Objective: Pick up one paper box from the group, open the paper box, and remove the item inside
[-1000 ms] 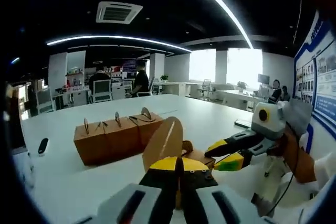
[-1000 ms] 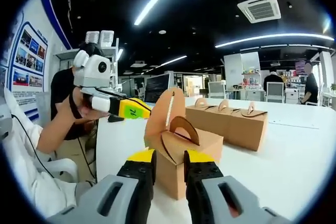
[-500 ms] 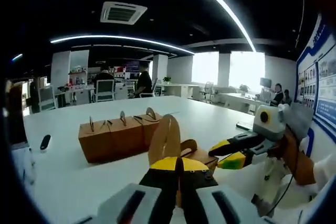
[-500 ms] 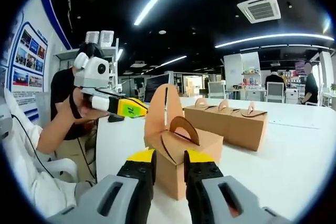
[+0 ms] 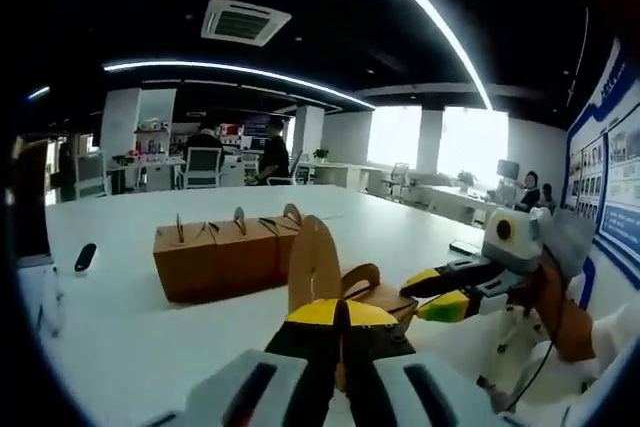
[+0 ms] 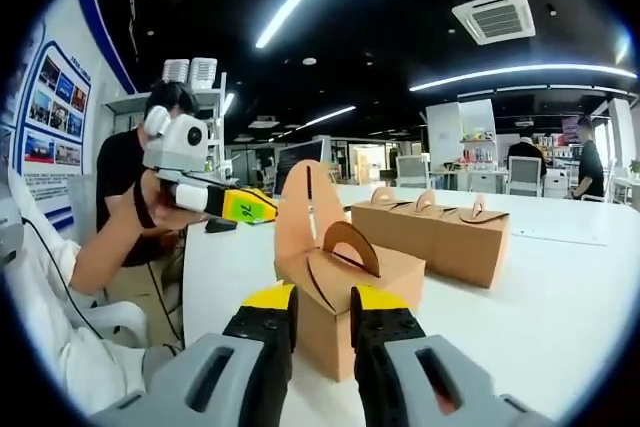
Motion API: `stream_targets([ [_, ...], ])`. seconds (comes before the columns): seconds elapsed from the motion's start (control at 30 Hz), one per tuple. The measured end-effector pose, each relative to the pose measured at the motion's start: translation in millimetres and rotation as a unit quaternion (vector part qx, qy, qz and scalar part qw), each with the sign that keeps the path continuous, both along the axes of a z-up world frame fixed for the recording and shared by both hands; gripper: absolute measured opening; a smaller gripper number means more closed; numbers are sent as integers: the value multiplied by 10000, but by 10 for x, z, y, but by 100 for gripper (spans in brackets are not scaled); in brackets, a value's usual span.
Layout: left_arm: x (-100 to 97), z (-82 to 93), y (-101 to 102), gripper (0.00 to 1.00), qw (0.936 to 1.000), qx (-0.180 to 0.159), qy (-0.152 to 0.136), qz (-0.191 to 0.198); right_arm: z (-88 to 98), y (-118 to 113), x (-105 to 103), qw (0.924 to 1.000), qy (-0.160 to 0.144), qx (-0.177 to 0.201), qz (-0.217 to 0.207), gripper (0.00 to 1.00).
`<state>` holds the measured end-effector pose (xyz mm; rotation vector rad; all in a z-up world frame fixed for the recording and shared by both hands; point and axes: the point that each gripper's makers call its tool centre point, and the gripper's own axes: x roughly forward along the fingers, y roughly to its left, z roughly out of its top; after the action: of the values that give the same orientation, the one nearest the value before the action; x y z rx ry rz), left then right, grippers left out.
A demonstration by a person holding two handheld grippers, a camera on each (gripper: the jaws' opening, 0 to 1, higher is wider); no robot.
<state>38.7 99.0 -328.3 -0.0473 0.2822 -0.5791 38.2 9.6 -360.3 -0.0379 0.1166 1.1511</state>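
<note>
A brown paper box (image 6: pixel 345 292) stands on the white table (image 6: pixel 560 317), just ahead of my right gripper (image 6: pixel 322 303), whose jaws are open a little with the box's near corner in the gap. One handle flap (image 6: pixel 303 215) stands raised, and my left gripper (image 6: pixel 252 209) comes in from the left, shut on its edge. In the left gripper view my left gripper (image 5: pixel 340 314) is shut on that upright flap (image 5: pixel 313 265). The box (image 5: pixel 378 297) lies behind it, and the right gripper (image 5: pixel 438 292) reaches in from the right. A row of closed boxes (image 5: pixel 225 252) (image 6: pixel 440 225) sits further back.
A small black device (image 5: pixel 85 257) lies at the table's left, and a dark phone (image 5: pixel 465 246) at its far right. The person holding the grippers (image 6: pixel 125 197) sits at the table's edge. Desks, chairs and other people are far behind.
The left gripper has shifted slightly, and the raised flap it holds has turned a bit more upright. The right gripper and the box have stayed put.
</note>
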Motion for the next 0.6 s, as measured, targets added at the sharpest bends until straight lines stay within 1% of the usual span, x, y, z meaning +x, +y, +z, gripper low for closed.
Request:
stream_targets([
  [0.1, -3, -9, 31, 3, 10000, -27, 10, 35, 0, 2, 0, 10000, 0, -1, 6, 22],
  [0.37, -15, -43, 108, 3, 9996, -230, 107, 80, -1, 3, -5, 10000, -4, -16, 9, 22],
  [0.6, -27, -77, 158, 3, 9995, -258, 119, 146, -1, 3, -8, 10000, -4, -18, 10, 22],
])
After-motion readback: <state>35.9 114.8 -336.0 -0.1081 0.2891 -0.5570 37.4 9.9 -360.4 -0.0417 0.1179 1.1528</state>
